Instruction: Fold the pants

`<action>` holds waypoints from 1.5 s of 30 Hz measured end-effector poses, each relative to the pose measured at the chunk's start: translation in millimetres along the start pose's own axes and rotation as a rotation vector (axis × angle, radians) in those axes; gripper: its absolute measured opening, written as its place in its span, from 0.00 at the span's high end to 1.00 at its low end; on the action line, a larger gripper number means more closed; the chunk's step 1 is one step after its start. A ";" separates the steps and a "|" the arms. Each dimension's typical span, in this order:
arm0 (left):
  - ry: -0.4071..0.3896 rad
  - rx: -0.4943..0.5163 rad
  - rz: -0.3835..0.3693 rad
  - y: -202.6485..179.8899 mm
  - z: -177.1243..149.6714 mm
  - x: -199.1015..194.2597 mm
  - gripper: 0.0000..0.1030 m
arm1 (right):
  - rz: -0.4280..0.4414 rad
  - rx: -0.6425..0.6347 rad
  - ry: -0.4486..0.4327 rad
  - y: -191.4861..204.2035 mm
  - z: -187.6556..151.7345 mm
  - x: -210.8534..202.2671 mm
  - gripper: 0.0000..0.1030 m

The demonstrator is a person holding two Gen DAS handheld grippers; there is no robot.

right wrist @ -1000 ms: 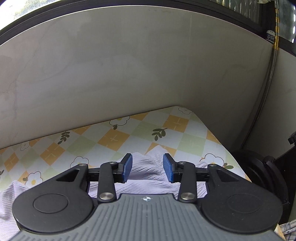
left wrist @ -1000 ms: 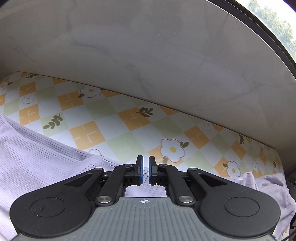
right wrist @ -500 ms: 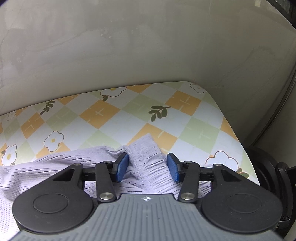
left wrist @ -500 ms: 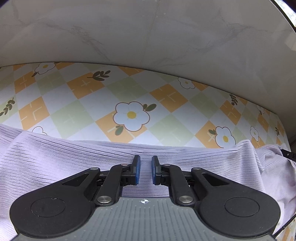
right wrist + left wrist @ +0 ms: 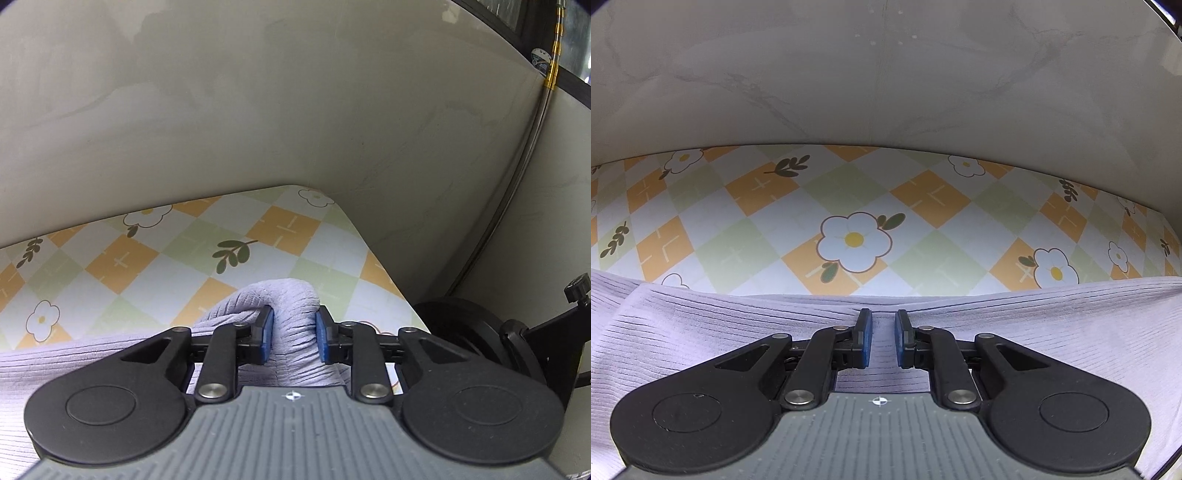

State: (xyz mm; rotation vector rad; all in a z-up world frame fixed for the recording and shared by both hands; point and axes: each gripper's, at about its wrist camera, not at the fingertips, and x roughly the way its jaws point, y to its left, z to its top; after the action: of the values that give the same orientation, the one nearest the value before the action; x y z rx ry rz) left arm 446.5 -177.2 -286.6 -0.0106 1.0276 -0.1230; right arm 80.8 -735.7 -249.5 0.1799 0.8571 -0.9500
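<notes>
Lying across the checked floral tablecloth (image 5: 849,192), the lilac ribbed pants (image 5: 701,332) fill the 6 o'clock half of the left wrist view, their far edge running from 9 to 3 o'clock. The left gripper (image 5: 882,336) sits over that edge with its blue pads (image 5: 866,339) a narrow gap apart, cloth showing between them; whether they pinch it I cannot tell. At the right wrist, the right gripper (image 5: 291,338) is clamped on a bunched fold of pants (image 5: 291,295) that bulges toward 12 o'clock. A grey wall (image 5: 258,110) stands behind, black gear (image 5: 517,339) at 3 o'clock
</notes>
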 end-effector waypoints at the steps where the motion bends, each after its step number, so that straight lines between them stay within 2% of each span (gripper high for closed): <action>1: -0.001 0.000 -0.001 0.0 0.5 0.4 0.85 | -0.001 0.000 0.010 0.1 -0.4 2.1 0.68; 3: 0.000 -0.009 -0.010 0.5 2.1 1.2 0.85 | -0.003 0.014 0.030 -2.3 -1.7 3.4 0.52; 5: 0.017 -0.052 -0.054 7.4 5.3 -2.5 0.79 | -0.001 0.047 0.001 -7.1 -2.6 -7.7 0.47; 7: 0.020 -0.104 -0.105 14.9 7.6 -9.9 0.59 | 0.027 0.075 -0.025 -11.1 -2.5 -22.2 0.46; 11: -0.045 -0.135 -0.162 36.0 10.4 -42.7 0.57 | 0.094 0.110 -0.059 -3.1 -3.4 -59.7 0.46; 16: -0.085 -0.288 -0.166 94.0 12.5 -79.8 0.57 | 0.195 0.144 -0.087 30.0 -7.2 -104.3 0.46; 19: -0.121 -0.338 -0.128 136.4 13.0 -101.8 0.57 | 0.257 0.175 -0.085 62.8 -13.1 -127.3 0.46; 24: -0.162 -0.425 0.017 228.7 12.4 -126.1 0.57 | 0.325 0.151 -0.047 127.0 -36.5 -145.1 0.46; 29: -0.133 -0.557 0.129 321.8 2.5 -125.5 0.59 | 0.379 0.137 0.047 181.1 -63.9 -146.1 0.46; 32: -0.102 -0.627 0.126 358.8 5.0 -115.0 0.61 | 0.379 0.083 0.066 206.0 -73.4 -148.0 0.46; 33: -0.089 -0.645 0.128 367.7 4.0 -110.4 0.64 | 0.378 0.068 0.067 211.8 -75.1 -148.4 0.46; 37: -0.038 -0.680 0.121 379.0 3.4 -89.8 0.64 | 0.368 0.040 0.074 228.5 -78.9 -151.0 0.46; 43: -0.031 -0.672 0.113 371.0 7.5 -72.6 0.62 | 0.343 0.019 0.083 234.2 -82.7 -154.4 0.46; 45: -0.026 -0.631 0.131 363.7 10.5 -66.9 0.62 | 0.333 0.022 0.091 232.6 -85.1 -154.2 0.46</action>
State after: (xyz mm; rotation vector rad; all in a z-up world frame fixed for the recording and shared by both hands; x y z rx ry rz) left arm 456.6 190.6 -248.2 -0.5156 1.0032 0.3230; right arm 168.3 -457.3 -247.5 0.3752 0.8680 -0.6434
